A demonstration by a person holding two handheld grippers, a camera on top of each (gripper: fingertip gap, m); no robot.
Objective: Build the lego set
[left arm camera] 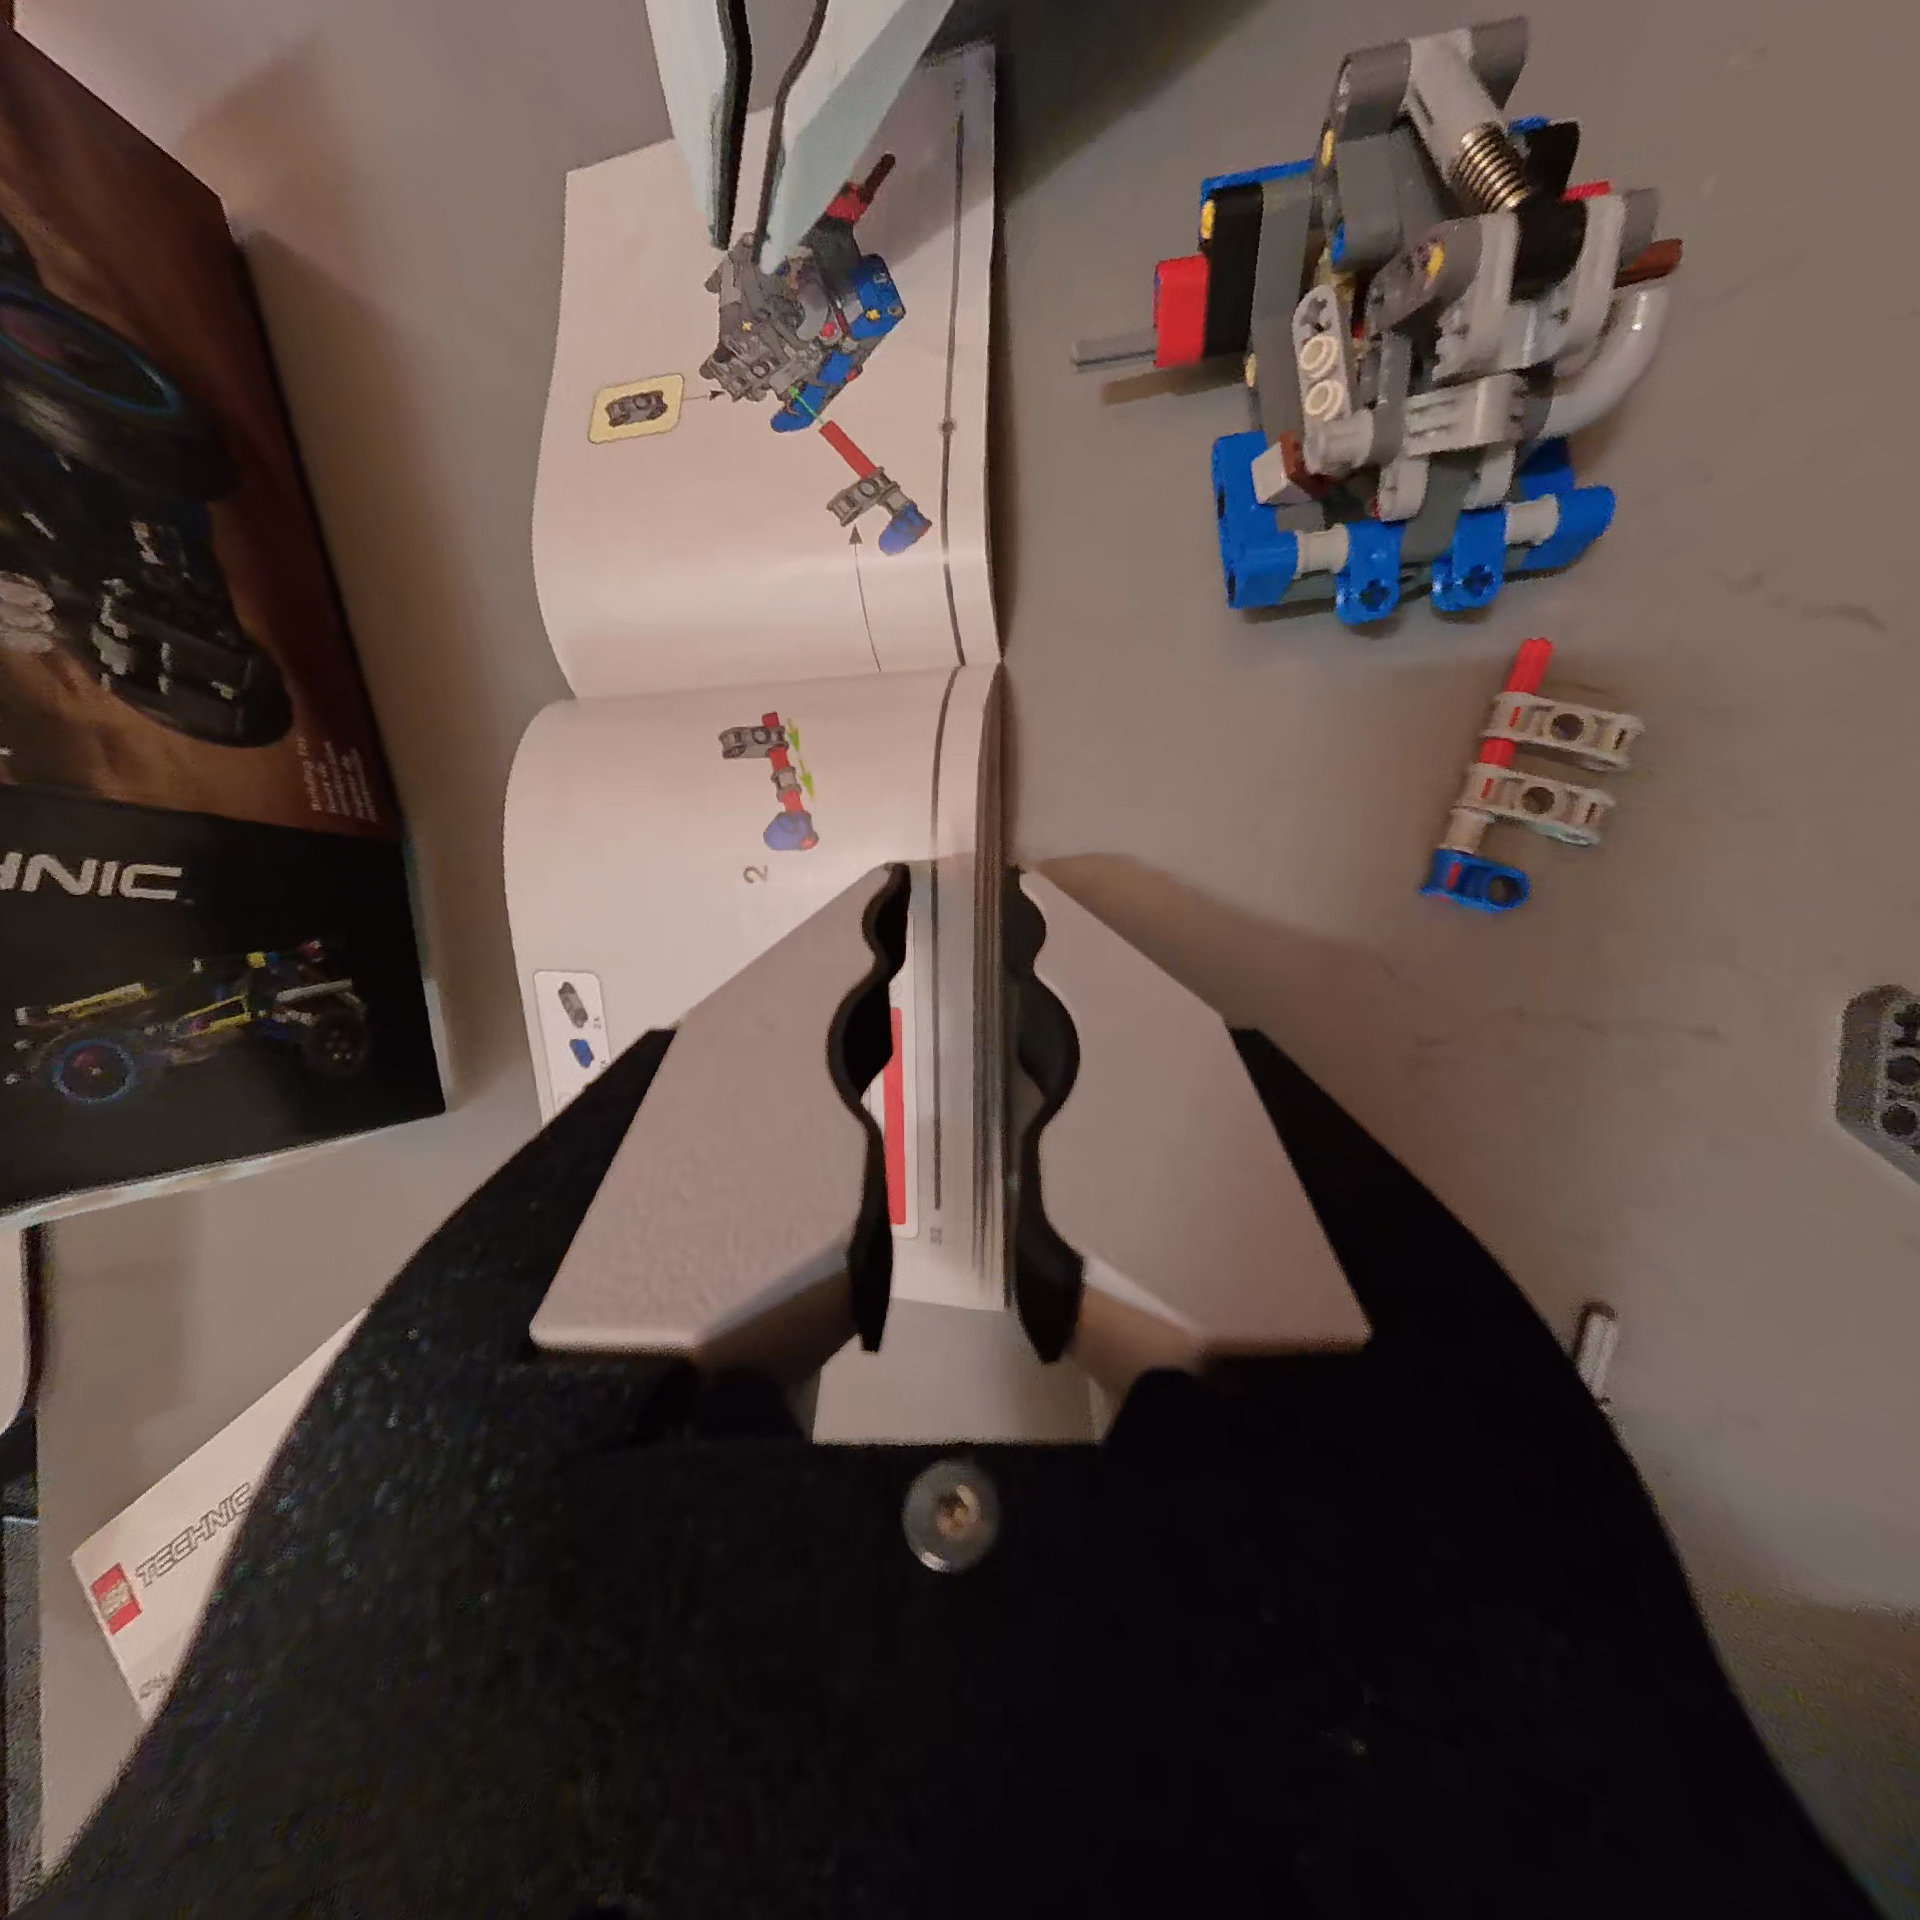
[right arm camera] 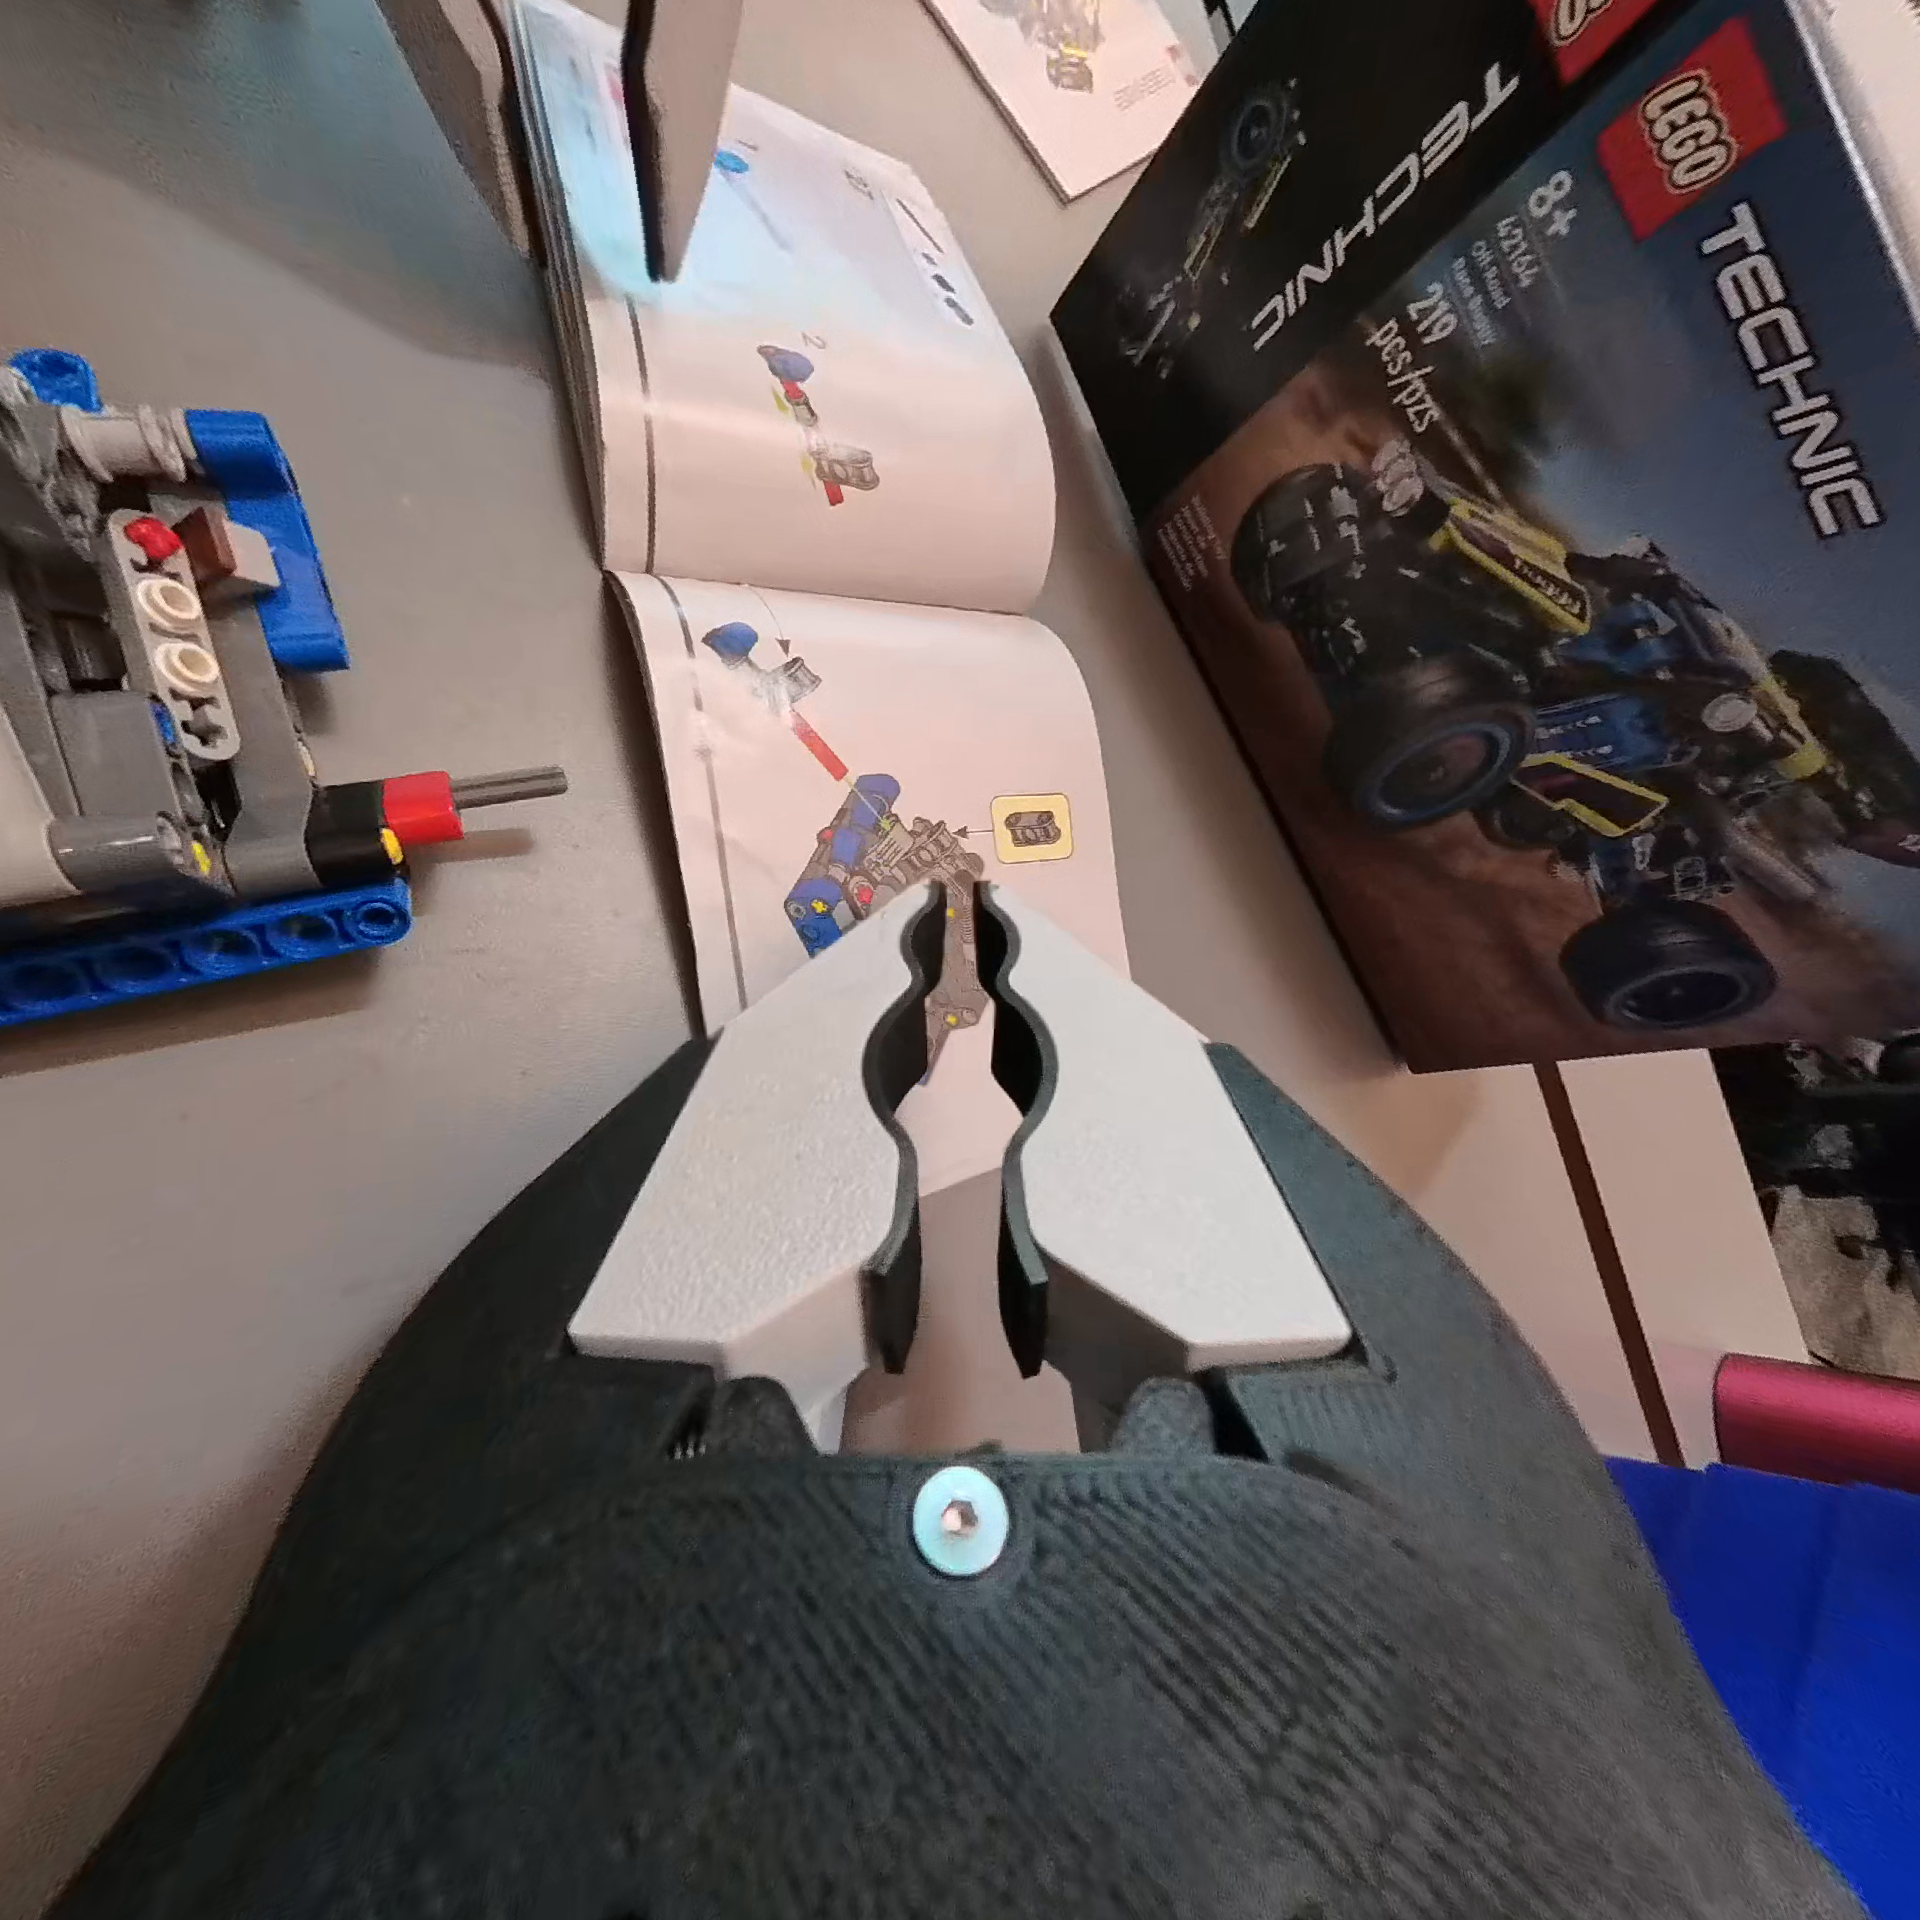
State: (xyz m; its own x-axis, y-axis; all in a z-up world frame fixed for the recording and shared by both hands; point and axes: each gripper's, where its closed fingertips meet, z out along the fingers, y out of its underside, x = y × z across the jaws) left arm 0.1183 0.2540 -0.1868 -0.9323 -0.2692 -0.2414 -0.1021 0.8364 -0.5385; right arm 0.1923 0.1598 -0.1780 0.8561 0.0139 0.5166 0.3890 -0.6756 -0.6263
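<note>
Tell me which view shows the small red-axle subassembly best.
Left wrist view: the red-axle subassembly lies whole on the table, right of the booklet. The right wrist view does not show it, only the main build.

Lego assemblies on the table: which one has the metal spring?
The large blue-and-grey chassis beyond the booklet carries the spring on top. The small red-axle subassembly nearer the left gripper has none.

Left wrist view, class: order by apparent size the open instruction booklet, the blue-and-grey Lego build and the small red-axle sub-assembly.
1. instruction booklet
2. Lego build
3. red-axle sub-assembly

All lie on the table, so the order seems reliable.
</note>
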